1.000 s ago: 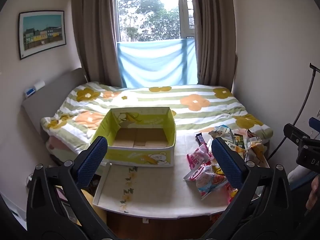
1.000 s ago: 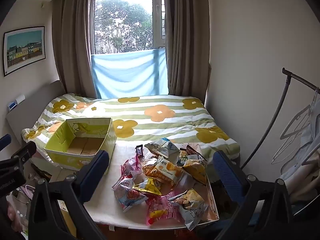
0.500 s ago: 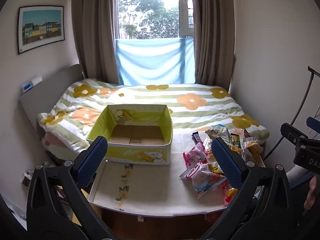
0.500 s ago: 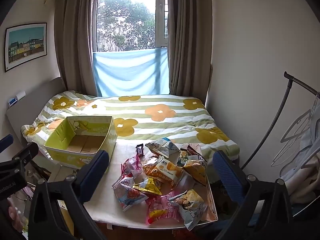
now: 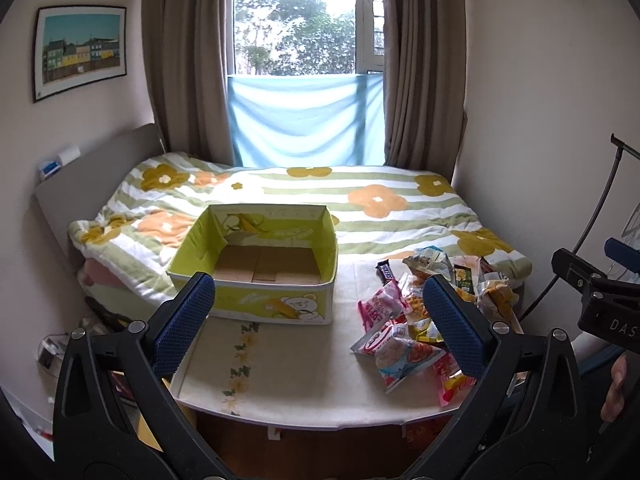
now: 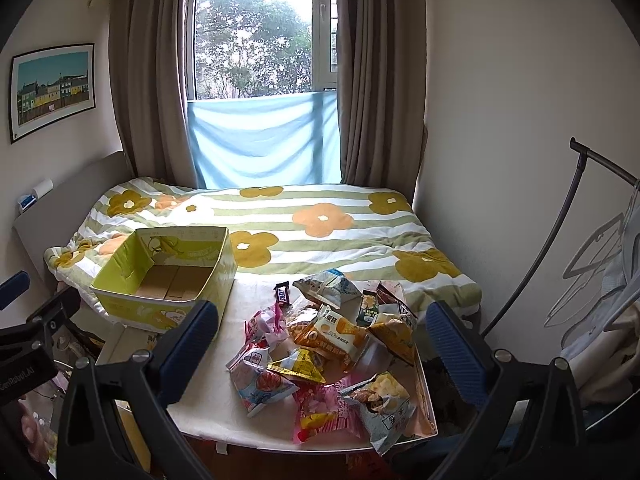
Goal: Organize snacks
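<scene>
Both the left gripper (image 5: 318, 306) and right gripper (image 6: 322, 332) hover wide open and empty over the table (image 5: 288, 364), snack packets (image 6: 328, 344) heaped right of the box (image 5: 256, 268)

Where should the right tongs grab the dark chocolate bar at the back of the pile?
Take the dark chocolate bar across its narrow width near the middle, coming from above. It lies flat and alone on the table at the pile's far-left edge, so both long sides look free.

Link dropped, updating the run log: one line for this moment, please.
left gripper: open, holding nothing | right gripper: open, holding nothing | box: no snacks inside | snack pile: on table, right of box
</scene>
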`<state>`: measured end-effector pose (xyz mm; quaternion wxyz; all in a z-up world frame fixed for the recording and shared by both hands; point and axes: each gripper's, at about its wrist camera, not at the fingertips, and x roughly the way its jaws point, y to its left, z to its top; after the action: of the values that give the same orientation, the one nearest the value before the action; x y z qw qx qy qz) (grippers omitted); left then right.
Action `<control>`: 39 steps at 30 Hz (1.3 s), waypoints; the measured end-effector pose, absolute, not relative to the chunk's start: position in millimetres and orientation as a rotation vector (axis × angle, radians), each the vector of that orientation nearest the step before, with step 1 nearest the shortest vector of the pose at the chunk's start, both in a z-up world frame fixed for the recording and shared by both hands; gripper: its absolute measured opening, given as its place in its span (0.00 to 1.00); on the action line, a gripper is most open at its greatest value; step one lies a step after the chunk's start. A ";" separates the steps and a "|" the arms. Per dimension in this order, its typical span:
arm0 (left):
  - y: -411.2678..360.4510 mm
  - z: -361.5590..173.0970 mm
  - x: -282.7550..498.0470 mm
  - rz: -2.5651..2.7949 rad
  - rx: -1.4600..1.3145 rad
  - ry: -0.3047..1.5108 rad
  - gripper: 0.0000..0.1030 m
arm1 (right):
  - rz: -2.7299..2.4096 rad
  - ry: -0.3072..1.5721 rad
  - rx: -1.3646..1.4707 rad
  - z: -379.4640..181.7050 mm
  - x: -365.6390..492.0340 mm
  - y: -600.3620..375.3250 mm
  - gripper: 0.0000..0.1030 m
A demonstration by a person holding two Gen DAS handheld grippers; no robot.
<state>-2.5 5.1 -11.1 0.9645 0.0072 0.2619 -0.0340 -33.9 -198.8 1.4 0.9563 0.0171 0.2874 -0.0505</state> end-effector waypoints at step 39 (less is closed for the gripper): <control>-5.0 -10.5 0.1 -0.090 0.060 0.543 1.00 | -0.102 0.583 0.048 2.0 -28.5 -199.4 1.00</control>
<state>0.1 -5.0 -10.5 0.9619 0.0294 0.2681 -0.0443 -28.5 -199.4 2.0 0.9563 0.0237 0.2870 -0.0501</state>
